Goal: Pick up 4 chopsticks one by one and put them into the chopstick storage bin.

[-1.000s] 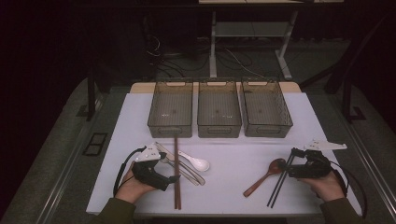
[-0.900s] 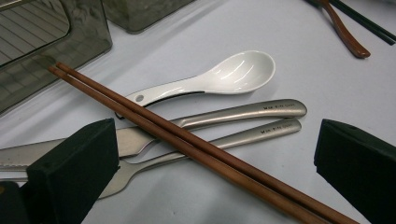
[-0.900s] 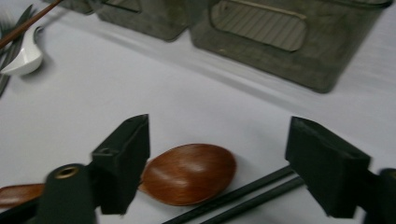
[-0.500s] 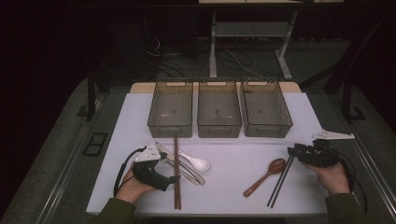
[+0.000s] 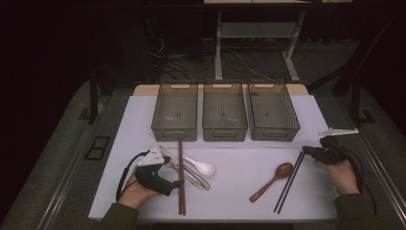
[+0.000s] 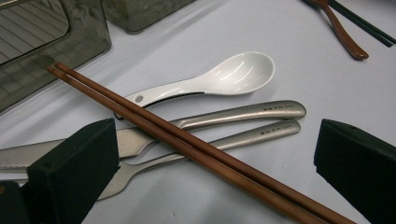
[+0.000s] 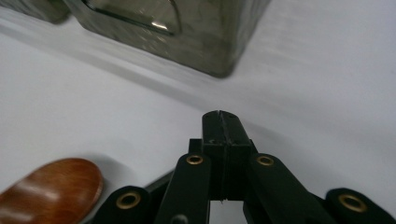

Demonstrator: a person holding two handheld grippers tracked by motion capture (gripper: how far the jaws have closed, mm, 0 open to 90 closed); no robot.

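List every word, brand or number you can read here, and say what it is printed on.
Upper metal handle: a short engraved mark, too small to read.
Lower metal handle: the same kind of mark, also unreadable.
No other lettering shows on the white spoon, the brown chopsticks or the bins.

Left tongs (image 6: 219, 172) wide open over 2 brown chopsticks (image 6: 187, 147), which lie across knife & fork (image 6: 243, 114); white spoon (image 6: 219, 77) just beyond.

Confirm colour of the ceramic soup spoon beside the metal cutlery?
Glossy white ceramic soup spoon; clearest in the left gripper view.
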